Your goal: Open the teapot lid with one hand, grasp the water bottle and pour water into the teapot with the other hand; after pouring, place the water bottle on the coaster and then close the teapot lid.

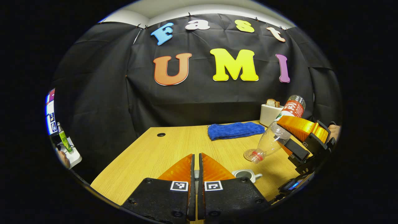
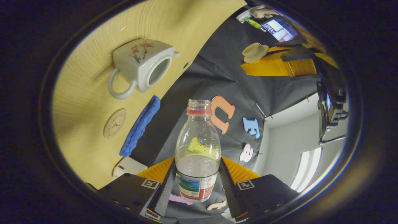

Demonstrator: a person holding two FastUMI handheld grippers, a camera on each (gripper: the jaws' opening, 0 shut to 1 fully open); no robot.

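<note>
Right gripper (image 2: 197, 183) is clamped on the lower body of the water bottle (image 2: 198, 149), both fingers pressed against its sides. Seen from the left gripper view, the bottle (image 1: 276, 132) is tipped steeply neck-down, its uncapped mouth above the coaster (image 1: 248, 154) and a little beyond the teapot (image 1: 247, 175), not touching either. A small amount of water sits in the bottle against the label end.

Teapot stands open on the wooden table (image 1: 174, 146); in the right gripper view its round opening (image 2: 159, 71) is bare, handle toward the coaster (image 2: 114, 123).

Left gripper (image 1: 195, 169): fingers drawn almost together, only a thin slit between them. In the right gripper view, the lid (image 2: 255, 51) is pinched at its tips (image 2: 264, 63), held up clear of the table.

Blue cloth (image 1: 234, 130) lies folded behind the coaster. A white box (image 1: 270, 114) stands at the table's far edge, just behind the bottle.
</note>
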